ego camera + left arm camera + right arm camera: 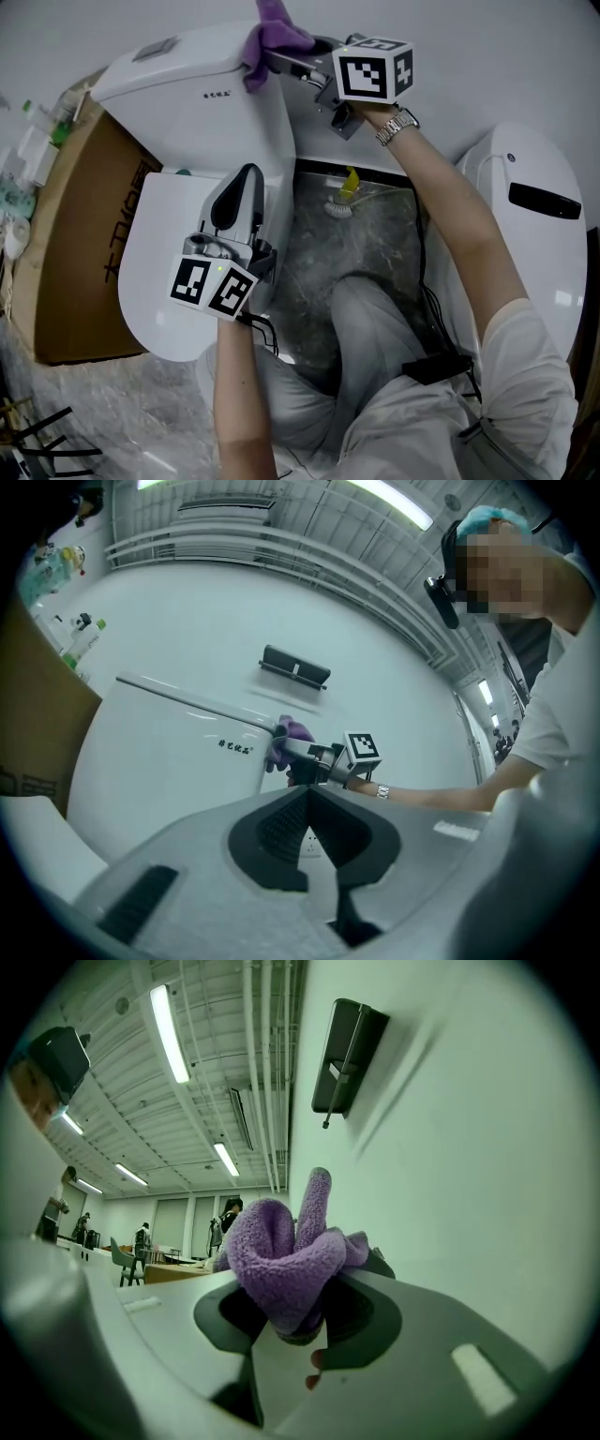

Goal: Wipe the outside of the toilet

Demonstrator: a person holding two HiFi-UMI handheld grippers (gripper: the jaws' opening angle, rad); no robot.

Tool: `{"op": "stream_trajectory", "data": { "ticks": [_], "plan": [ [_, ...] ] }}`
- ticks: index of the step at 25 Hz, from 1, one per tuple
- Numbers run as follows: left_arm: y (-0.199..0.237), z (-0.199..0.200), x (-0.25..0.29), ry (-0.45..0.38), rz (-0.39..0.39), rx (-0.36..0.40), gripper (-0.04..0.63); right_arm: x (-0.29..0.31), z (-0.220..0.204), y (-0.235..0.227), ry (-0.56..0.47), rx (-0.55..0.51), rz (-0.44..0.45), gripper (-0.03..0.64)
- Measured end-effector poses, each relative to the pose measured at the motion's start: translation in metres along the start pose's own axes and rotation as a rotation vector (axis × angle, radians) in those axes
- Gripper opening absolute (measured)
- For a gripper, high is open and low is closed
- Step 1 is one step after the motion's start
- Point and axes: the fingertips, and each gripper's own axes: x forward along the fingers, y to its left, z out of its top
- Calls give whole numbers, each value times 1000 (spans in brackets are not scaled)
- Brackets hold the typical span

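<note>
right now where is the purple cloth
At the top centre of the head view, the purple cloth is clamped in the right gripper, at the top corner of the toilet tank.

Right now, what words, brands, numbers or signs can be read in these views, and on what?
Nothing reads clearly enough to quote.
Toilet tank: small dark print on its front, too small to read.
Cardboard box: large dark characters, sideways, not legible.
</note>
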Motion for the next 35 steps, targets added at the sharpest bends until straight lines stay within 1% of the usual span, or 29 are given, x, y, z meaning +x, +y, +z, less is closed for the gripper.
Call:
{"op": "stream_trajectory", "data": {
  "ticks": [4, 6, 10, 14, 18, 27, 31, 35],
  "plan": [
    [1, 1, 2, -3, 2, -5, 5, 1, -5, -3, -34, 25, 7, 138],
    [1, 1, 2, -3, 4, -6, 5, 0, -16, -6, -19, 22, 1, 137],
    [0, 3, 1, -12, 2, -7, 5, -6, -54, -17, 45, 12, -26, 137],
    [-4, -1, 3, 1, -9, 2, 5, -11, -96, -25, 60, 80, -38, 137],
    [-3, -2, 4, 5, -10, 1, 5, -15, -131, -29, 93, 94, -56, 137],
    [-4, -2, 4, -3, -12, 1, 5, -26, -218, -37, 273, 61, -99, 135],
    [-5, -1, 4, -3, -16, 3, 5, -33, -255, -42, 341, 78, -137, 135],
    [-4, 0, 2, -8, -14, -2, 5, -38, -280, -45, 389, 98, -165, 135]
  ]
}}
